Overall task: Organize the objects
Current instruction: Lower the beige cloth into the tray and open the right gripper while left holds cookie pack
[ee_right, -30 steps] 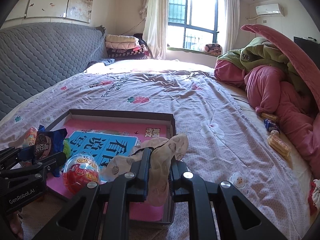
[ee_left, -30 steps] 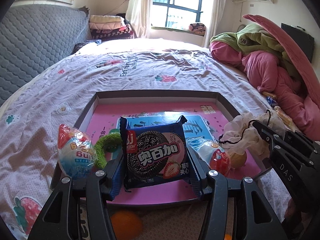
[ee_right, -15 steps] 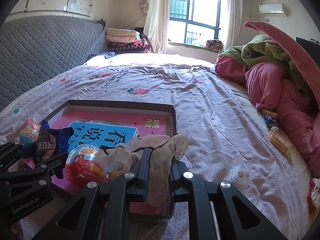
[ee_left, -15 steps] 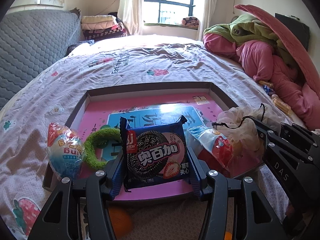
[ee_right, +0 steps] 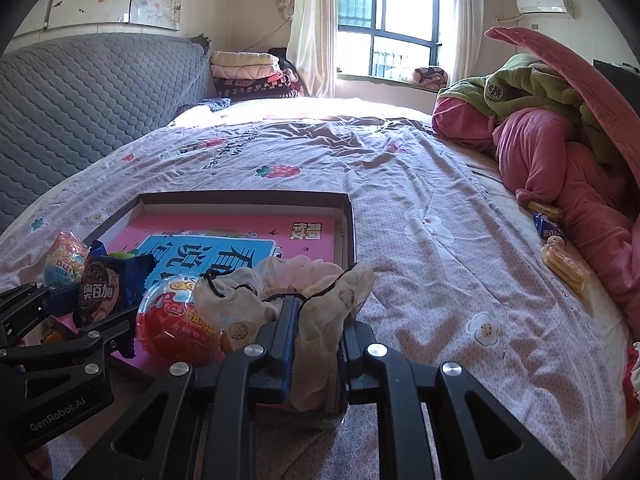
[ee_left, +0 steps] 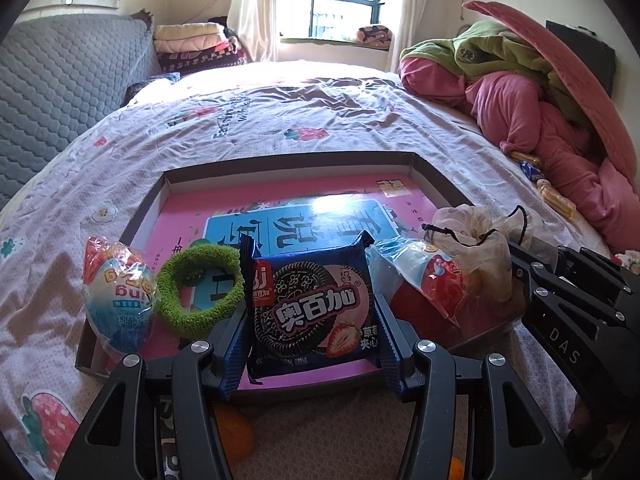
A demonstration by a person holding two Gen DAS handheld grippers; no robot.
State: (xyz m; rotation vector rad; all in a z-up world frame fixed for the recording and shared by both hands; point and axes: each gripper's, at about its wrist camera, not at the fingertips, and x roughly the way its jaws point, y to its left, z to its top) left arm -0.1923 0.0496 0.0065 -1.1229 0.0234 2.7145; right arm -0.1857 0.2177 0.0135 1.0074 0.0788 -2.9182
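Observation:
My left gripper [ee_left: 310,320] is shut on a blue cookie packet [ee_left: 310,308] and holds it over the near edge of a shallow cardboard tray [ee_left: 288,162] with a pink and blue sheet inside. A green hair tie [ee_left: 200,292] and a blue wrapped egg toy [ee_left: 116,300] lie at the tray's near left. A red wrapped egg toy [ee_right: 176,326] rests at its near right. My right gripper [ee_right: 314,340] is shut on a cream drawstring pouch [ee_right: 316,300] just right of the red egg. The right gripper's black body [ee_left: 568,312] shows beside the pouch [ee_left: 472,236] in the left wrist view.
The tray sits on a bed [ee_right: 400,168] with a patterned sheet. Pink and green bedding [ee_right: 560,140] is piled at the right, with snack packets [ee_right: 564,264] beside it. A grey quilted headboard [ee_right: 80,96] stands at the left. An orange [ee_left: 234,436] lies under my left gripper.
Both views have tipped down slightly toward the tray. The cookie packet and the pouch stay gripped. The green hair tie shows more fully now.

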